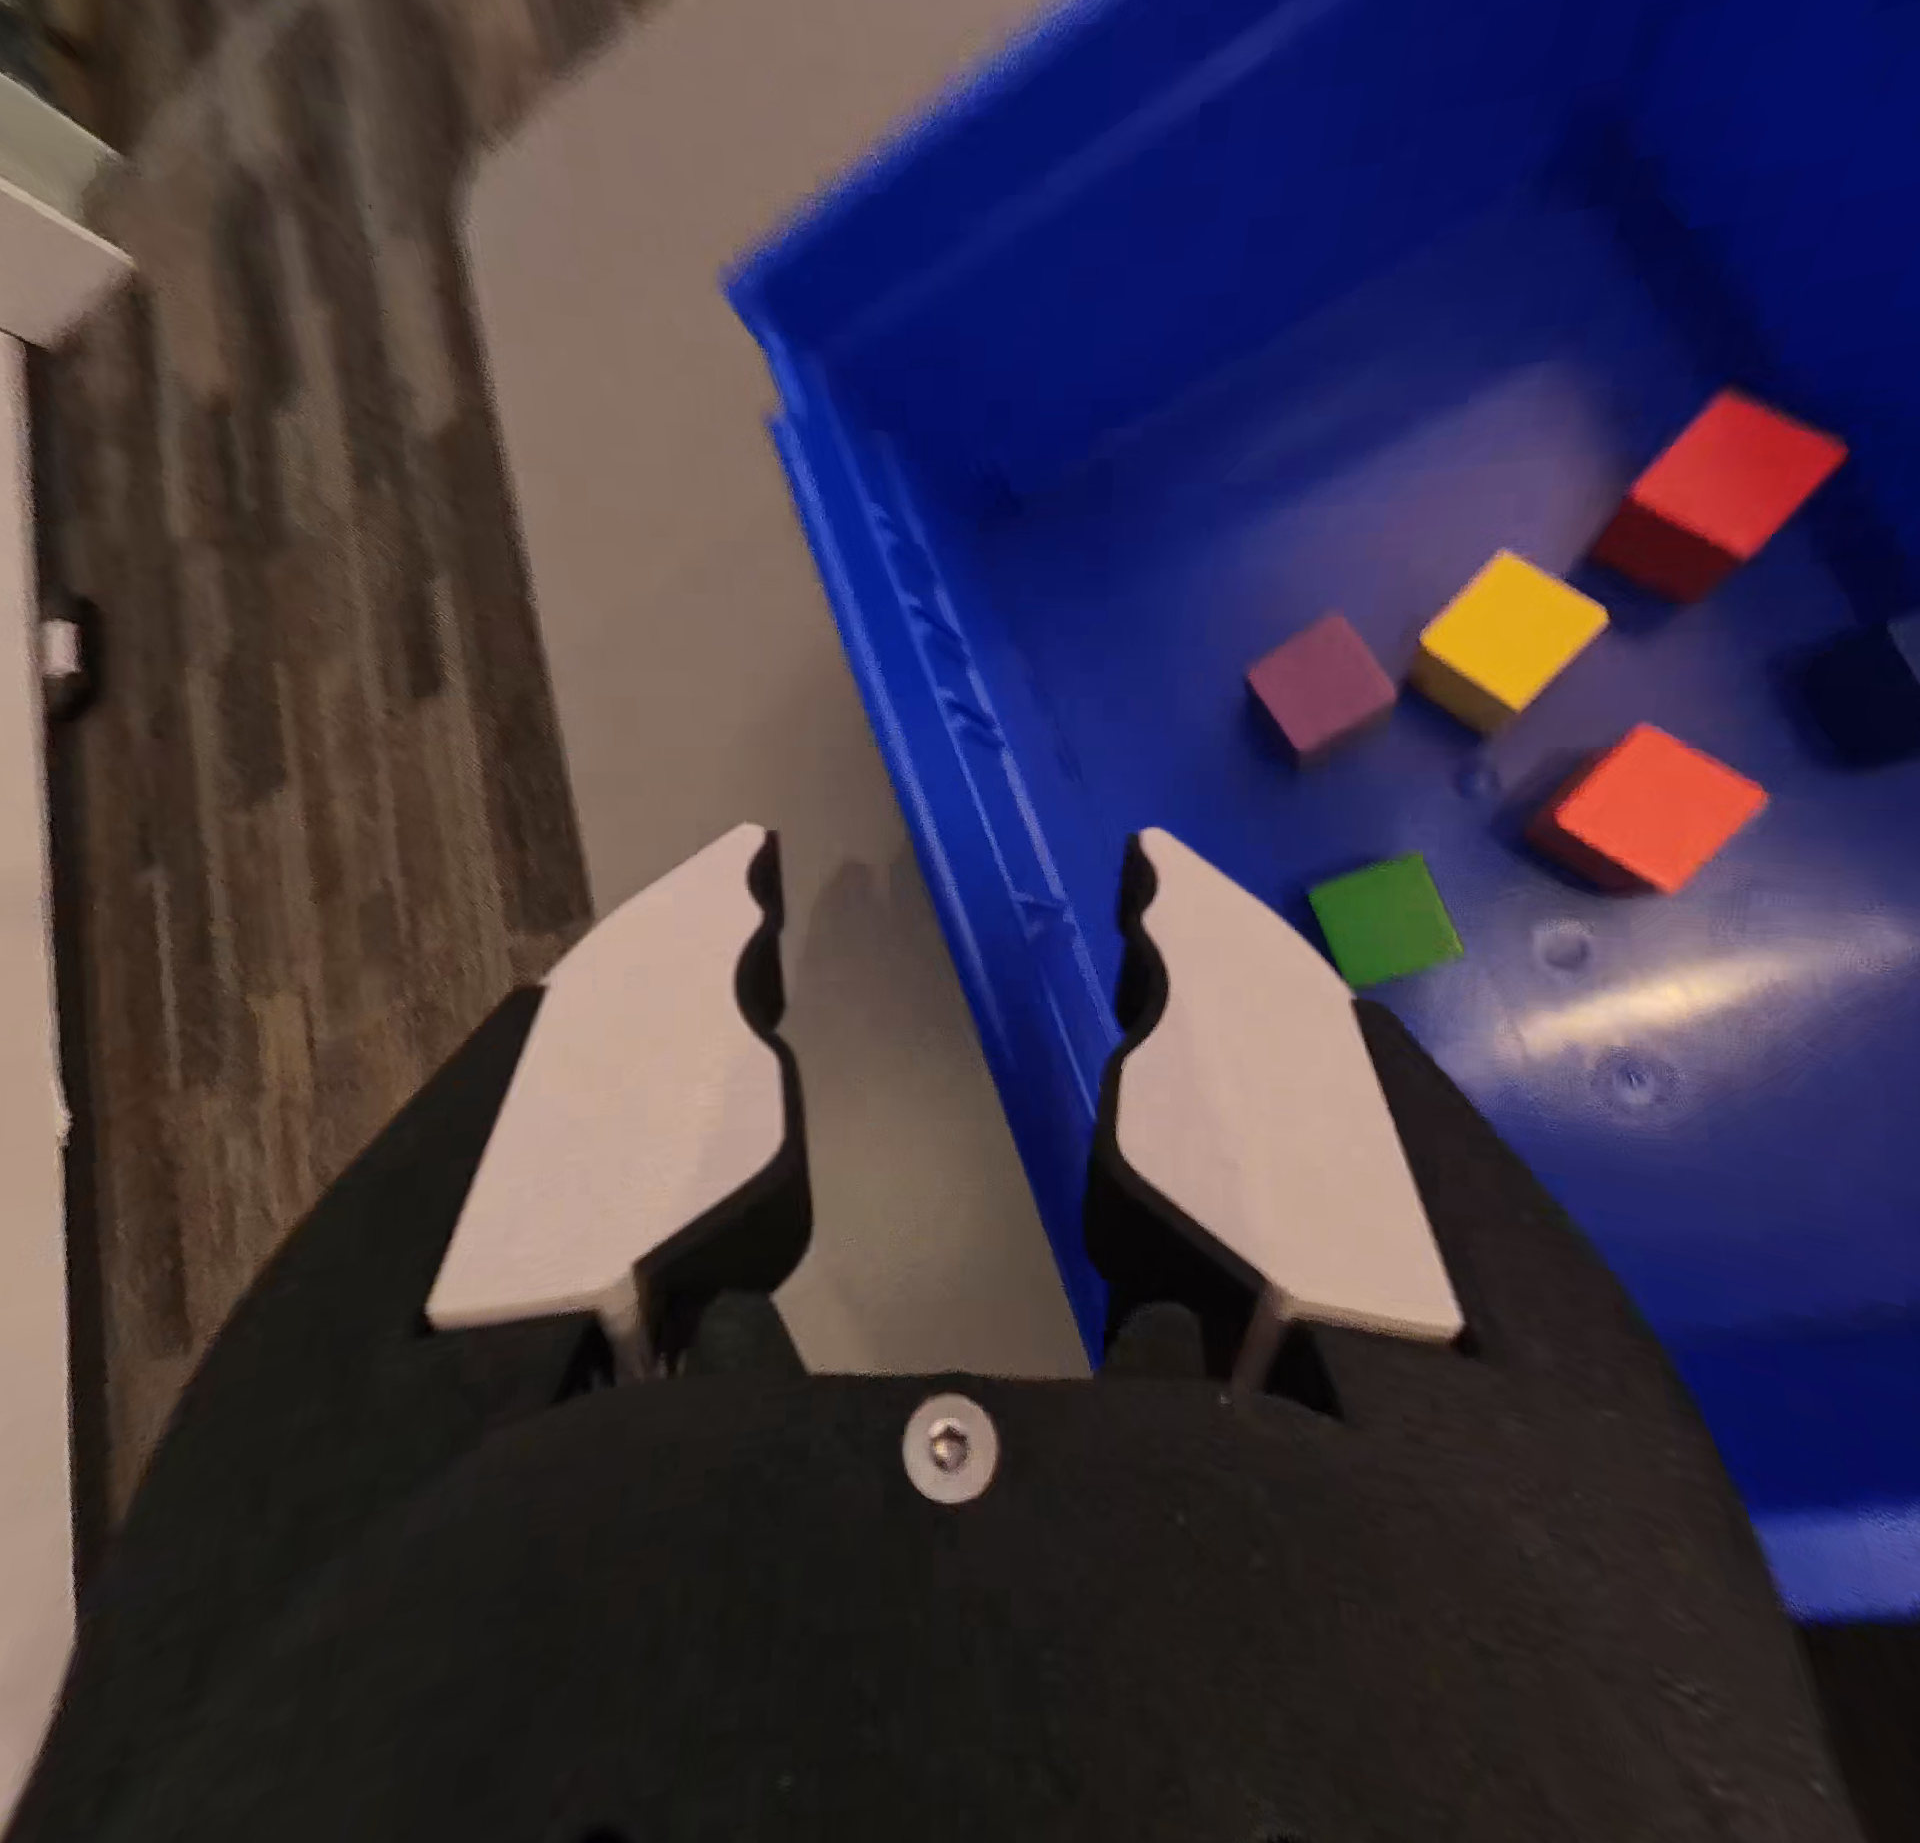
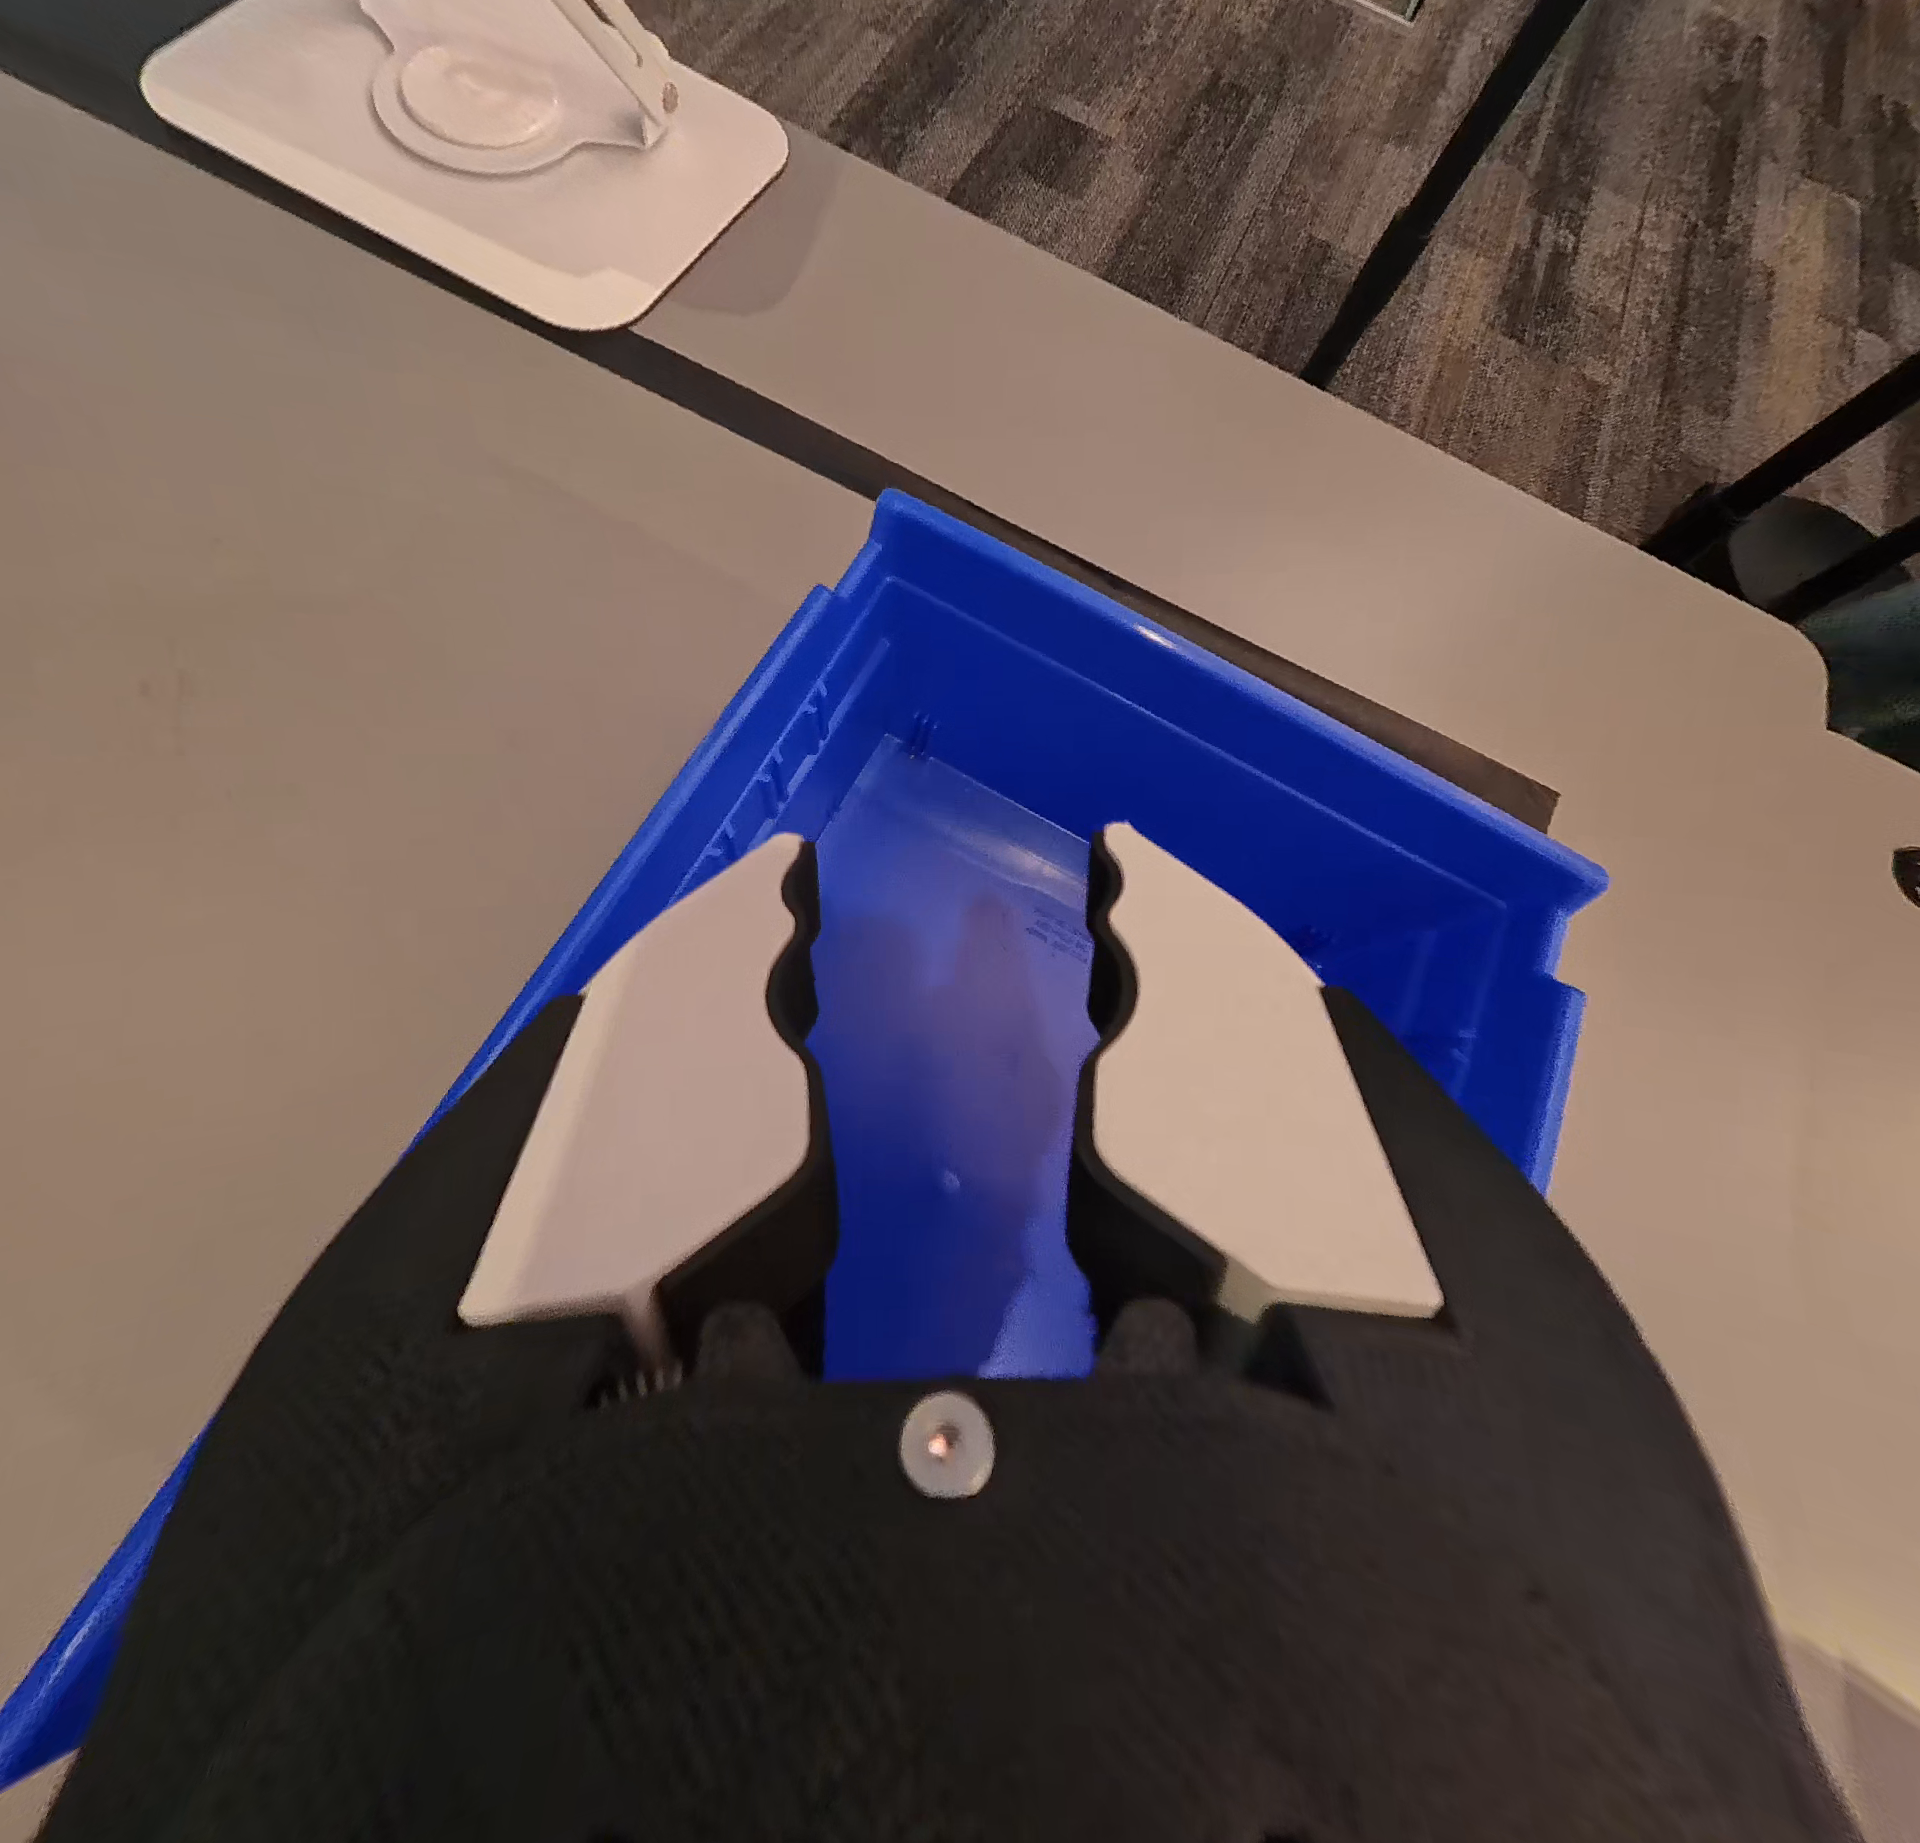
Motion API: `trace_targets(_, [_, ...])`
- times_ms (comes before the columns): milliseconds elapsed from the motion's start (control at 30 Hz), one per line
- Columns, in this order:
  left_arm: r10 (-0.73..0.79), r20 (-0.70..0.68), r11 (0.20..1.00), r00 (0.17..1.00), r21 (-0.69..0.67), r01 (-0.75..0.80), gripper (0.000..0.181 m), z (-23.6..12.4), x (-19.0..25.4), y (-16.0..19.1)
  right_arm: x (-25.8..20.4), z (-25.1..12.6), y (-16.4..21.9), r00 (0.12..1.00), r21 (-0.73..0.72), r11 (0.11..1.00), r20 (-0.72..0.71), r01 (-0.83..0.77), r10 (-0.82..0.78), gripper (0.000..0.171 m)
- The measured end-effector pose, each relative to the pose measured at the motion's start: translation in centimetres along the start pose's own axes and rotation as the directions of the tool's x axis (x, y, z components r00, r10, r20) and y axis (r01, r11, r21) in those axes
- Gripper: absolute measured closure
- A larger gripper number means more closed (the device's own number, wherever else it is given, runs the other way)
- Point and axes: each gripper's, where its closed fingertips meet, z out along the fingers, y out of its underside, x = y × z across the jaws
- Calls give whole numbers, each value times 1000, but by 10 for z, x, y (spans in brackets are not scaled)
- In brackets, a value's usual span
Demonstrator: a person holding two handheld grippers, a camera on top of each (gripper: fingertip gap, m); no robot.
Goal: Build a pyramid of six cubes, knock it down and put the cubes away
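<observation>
**Cubes lie scattered in blue bin as both grippers hang empty above it**

A grey table (image 2: 312,650) carries a large blue bin (image 1: 1299,235), set near the table's far edge, with patterned carpet (image 2: 1247,131) beyond. In the left wrist view, the left gripper (image 1: 951,848) hangs over the bin's side wall, one finger outside above the table and the other above the bin floor, its jaws spread wide and holding nothing. In the right wrist view, the right gripper (image 2: 951,843) points down into a corner of the bin, jaws likewise parted wide and empty. A white stand base (image 2: 468,131) sits on the table well apart from the bin. On the bin floor lie five loose cubes, none touching: a red cube (image 1: 1725,489), an orange cube (image 1: 1652,806), a yellow cube (image 1: 1512,635), a purple cube (image 1: 1322,684) just beside the yellow, and a green cube (image 1: 1385,915) nearest the left gripper. A dark shape (image 1: 1870,692) at the frame's right edge is too blurred to identify.
</observation>
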Motion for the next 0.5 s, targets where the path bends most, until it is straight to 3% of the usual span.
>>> trace_targets(133, [-11,190,984,982,177,-23,116,-28,-21,-25,-3,4,0,1000,-15,1000,-8,14,-14,120])
trace_targets(267, [46,186,977,981,199,-83,115,-47,-11,-36,-6,7,1,999,-24,999,-11,30,-30,120])
trace_targets(500, [207,88,916,974,332,-225,123,-95,52,-78,-10,7,-2,1000,-11,1000,9,27,-27,120])
